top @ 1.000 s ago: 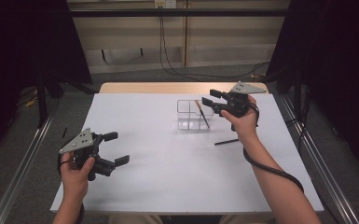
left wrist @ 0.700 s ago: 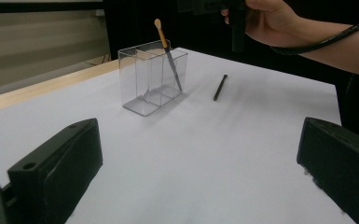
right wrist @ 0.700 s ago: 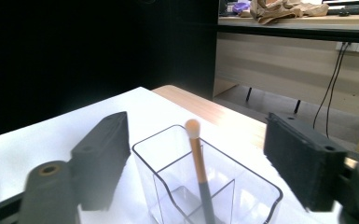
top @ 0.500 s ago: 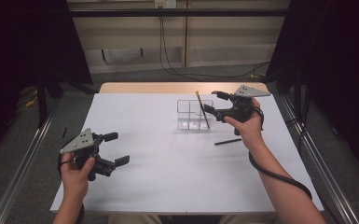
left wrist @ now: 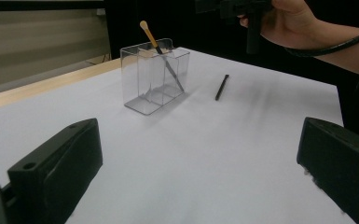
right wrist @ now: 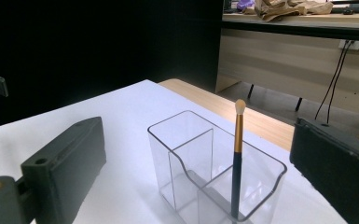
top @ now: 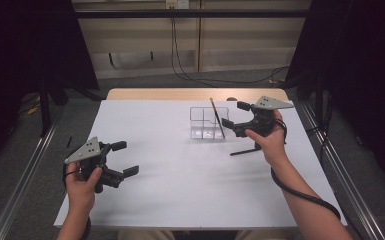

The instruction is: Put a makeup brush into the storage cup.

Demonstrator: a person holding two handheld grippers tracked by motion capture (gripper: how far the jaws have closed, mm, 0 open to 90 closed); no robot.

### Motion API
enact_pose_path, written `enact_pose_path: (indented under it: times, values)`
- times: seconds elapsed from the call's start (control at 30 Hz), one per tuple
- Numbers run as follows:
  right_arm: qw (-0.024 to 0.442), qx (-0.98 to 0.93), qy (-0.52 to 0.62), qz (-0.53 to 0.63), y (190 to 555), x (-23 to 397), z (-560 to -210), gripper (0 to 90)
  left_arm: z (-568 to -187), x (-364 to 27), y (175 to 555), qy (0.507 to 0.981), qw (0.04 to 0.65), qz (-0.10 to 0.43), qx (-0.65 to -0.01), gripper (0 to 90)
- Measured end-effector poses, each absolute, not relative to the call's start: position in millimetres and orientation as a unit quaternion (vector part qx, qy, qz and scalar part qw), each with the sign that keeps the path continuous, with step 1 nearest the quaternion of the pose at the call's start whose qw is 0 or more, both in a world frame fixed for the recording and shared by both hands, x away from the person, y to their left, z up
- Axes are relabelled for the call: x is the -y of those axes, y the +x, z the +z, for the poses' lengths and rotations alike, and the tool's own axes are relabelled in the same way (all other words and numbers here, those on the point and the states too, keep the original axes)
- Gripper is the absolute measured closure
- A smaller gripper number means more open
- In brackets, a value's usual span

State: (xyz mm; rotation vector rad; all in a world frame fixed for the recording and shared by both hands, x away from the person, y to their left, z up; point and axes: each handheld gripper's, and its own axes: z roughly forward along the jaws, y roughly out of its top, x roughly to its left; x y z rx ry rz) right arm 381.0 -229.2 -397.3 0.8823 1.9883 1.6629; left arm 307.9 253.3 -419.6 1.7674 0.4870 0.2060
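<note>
The right tongs [top: 236,114] hang just beside the clear box [top: 207,122], and their jaws stand wide apart with nothing between them. They have just been opening. The brush [right wrist: 236,154] with the pale tip now stands in the box by itself, right in front of these tongs, in the part of the box nearest to them. It leans against the box wall, tip up. So the drop looks done, and the step in hand looks like letting go and backing off.

To do this well, the right tongs should keep their jaws wide and move straight back and up from the brush. If a jaw bumps the handle, the brush could tip, or the light box could slide on the white surface [top: 180,190].

A dark stick [top: 245,151] lies flat on the surface, just below the right tongs and near the person's right hand [top: 267,140]. It seems to be the next thing to pick up. It is thin and lies low, so the jaws should come down on both sides of its middle and close slowly.

The left tongs [top: 125,159] rest far from the box, on the near left of the surface. Their jaws are apart too, and they hold nothing.
</note>
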Motion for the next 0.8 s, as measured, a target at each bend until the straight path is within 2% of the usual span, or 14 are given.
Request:
enact_pose_path:
  times: [0.3,0.8]
  values:
    - [0.189,-0.713,0.314,0.597,373,239,-397,1.5,-420,-255,308,0.764,0.603,0.09,-0.212,0.1]
    - [0.202,-0.723,0.305,0.586,358,247,-395,1.5,-422,-255,308,0.764,0.602,0.091,-0.214,0.1]
